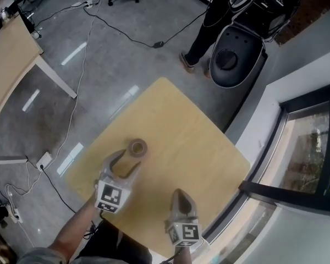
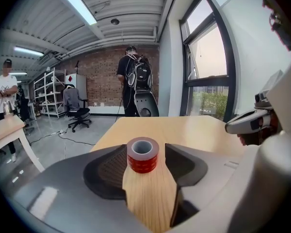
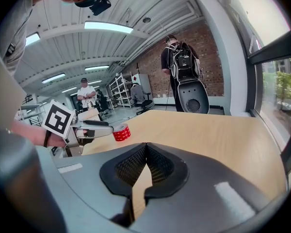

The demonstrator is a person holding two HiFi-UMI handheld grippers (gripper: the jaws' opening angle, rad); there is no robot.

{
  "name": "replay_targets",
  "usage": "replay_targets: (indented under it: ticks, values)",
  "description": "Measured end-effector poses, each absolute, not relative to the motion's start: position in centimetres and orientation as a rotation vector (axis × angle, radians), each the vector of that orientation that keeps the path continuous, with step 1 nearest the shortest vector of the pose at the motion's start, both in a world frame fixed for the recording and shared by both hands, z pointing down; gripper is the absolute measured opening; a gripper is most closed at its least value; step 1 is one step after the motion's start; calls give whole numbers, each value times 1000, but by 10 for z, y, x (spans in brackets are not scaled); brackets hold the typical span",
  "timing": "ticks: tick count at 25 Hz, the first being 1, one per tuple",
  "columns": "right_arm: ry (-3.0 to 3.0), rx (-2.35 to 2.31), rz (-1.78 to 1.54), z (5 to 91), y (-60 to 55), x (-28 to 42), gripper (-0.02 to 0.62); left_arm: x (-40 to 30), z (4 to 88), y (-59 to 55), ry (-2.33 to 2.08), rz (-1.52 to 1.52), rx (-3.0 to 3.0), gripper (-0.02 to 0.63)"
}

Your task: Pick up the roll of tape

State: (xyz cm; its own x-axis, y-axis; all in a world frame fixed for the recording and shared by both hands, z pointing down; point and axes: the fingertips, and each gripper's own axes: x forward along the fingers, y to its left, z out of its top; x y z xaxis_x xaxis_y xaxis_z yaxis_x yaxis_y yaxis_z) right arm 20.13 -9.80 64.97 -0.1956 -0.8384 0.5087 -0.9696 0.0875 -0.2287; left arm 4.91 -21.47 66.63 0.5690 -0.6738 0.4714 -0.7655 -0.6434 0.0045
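Head view gives the layout: a red roll of tape (image 1: 137, 147) with a grey core stands on its flat face on the pale wooden bench (image 1: 203, 142), left of the bench's middle and well clear of every edge. Aimed straight at it is the grey plastic left gripper (image 1: 130, 159), marker cube (image 1: 110, 196) at its back, jaws parted about halfway, with the roll sitting right at the mouth of that gap.

Left gripper view backs that up. The roll is dead centre between the two tips, bare wood runs down the channel behind it, and neither pad looks pressed into the red wall. So nothing is gripped yet. The opening looks only a little wider than the roll, which I read as a stance chosen to straddle it. The downward tilt makes sense too: low tips would meet the roll's side rather than ride over its top.

Now the right gripper (image 1: 179, 194), nearer the person. Its jaws meet at the tips and it is empty, a spare hand parked out of the way.

My call is approach stage. The next move wants a touch more reach, then a squeeze. The risk is nudging the light roll so it slides on the smooth wood.
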Motion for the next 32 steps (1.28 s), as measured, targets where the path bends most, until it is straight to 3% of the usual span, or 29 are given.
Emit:
replay_targets:
  ticks: [15,26,32]
  values:
    - [-2131,1779,806,662,-123,219,14,70,697,-223,-1124,743,2585,318]
    - [-2124,1772,825,667,-138,229,14,88,701,-241,-1071,761,2627,443]
    - [-2122,1767,832,669,-146,232,14,95,705,-248,-1043,777,2607,448]
